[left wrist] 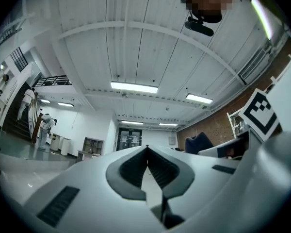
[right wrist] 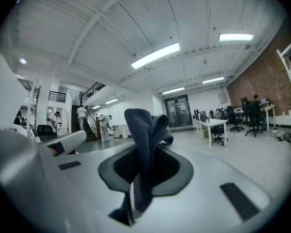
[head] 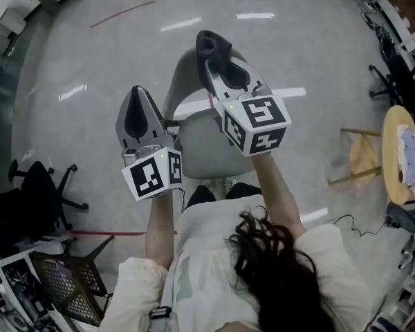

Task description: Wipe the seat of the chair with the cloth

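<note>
**Right gripper** (head: 214, 59): jaws closed on a dark **cloth** (right wrist: 145, 125). One fold is pinched between the pads. The rest bunches above the jaw tips and hides them, and a tail hangs down into the gap behind.

**Left gripper** (left wrist: 146, 149): jaws pressed together at the tips, nothing between them.

**Marker cubes**: one behind each pair of jaws, left (head: 152, 175) and right (head: 256, 124). In the head view both cover part of the chair.

**Chair** (head: 204, 151): grey seat well below both pairs of jaws, in the gap between the two grippers, apart from the cloth. The backrest shows beyond the jaws. The base is hidden by the person's body. Neither gripper view shows the chair, as both point up and outward.

**Floor** (head: 111, 54): glossy grey with light reflections. A red line (head: 122, 14) lies far beyond the left jaws.

**Round table** (head: 395, 159): far to the right of the right jaws, cut off by the frame edge.

**Ceiling** (right wrist: 136, 28): white, ribbed, with strip lights.

**Brick wall** (right wrist: 266, 81): far off to the right.

**Staircase** (right wrist: 89, 115): far off to the left. The people on it are too small to make out.
</note>
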Motion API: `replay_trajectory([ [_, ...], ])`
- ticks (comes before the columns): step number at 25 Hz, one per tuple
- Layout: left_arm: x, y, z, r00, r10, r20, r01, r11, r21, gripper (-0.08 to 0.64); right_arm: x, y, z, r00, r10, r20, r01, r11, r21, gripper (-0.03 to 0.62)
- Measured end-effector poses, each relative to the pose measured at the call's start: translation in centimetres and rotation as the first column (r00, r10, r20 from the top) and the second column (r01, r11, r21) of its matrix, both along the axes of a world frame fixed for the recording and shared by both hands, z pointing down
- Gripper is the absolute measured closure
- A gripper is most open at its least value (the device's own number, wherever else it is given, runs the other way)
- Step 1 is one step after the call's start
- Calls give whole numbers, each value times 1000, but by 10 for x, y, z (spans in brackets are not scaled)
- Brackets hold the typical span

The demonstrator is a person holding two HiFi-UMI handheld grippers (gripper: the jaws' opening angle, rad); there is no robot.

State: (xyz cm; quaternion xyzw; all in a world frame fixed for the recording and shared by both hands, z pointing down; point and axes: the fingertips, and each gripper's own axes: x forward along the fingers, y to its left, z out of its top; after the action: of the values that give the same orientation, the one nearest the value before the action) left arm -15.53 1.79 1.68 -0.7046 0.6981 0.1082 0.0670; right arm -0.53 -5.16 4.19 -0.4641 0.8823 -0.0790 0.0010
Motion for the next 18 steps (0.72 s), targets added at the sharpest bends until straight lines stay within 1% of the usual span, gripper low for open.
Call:
replay_trajectory([
  [3,15,9,-19,999,30,-19,-29,999,31,546,-2,23,-31,997,-57,49,53,995,88,535],
  [5,26,14,-28,999,38,-5,-38,998,54,546,4,34,-42,995,-78,59,69,988,138,535],
  [7,39,17,-31,999,40,19,-42,997,68,546,14,42,-37,996,-83,43,75,984,164,535],
  [9,50,19,-28,998,43,39,-46,997,64,546,27,47,-24,997,-73,26,68,985,159,535],
  [12,64,19,-23,998,55,22,-56,997,47,546,46,52,-15,999,-36,-9,37,985,168,535],
  [15,79,14,-22,998,59,21,-60,998,34,546,61,55,-19,999,-17,-50,27,977,213,535],
  [18,87,11,-26,998,59,25,-60,998,33,546,66,58,-27,997,-13,-75,32,966,257,535],
])
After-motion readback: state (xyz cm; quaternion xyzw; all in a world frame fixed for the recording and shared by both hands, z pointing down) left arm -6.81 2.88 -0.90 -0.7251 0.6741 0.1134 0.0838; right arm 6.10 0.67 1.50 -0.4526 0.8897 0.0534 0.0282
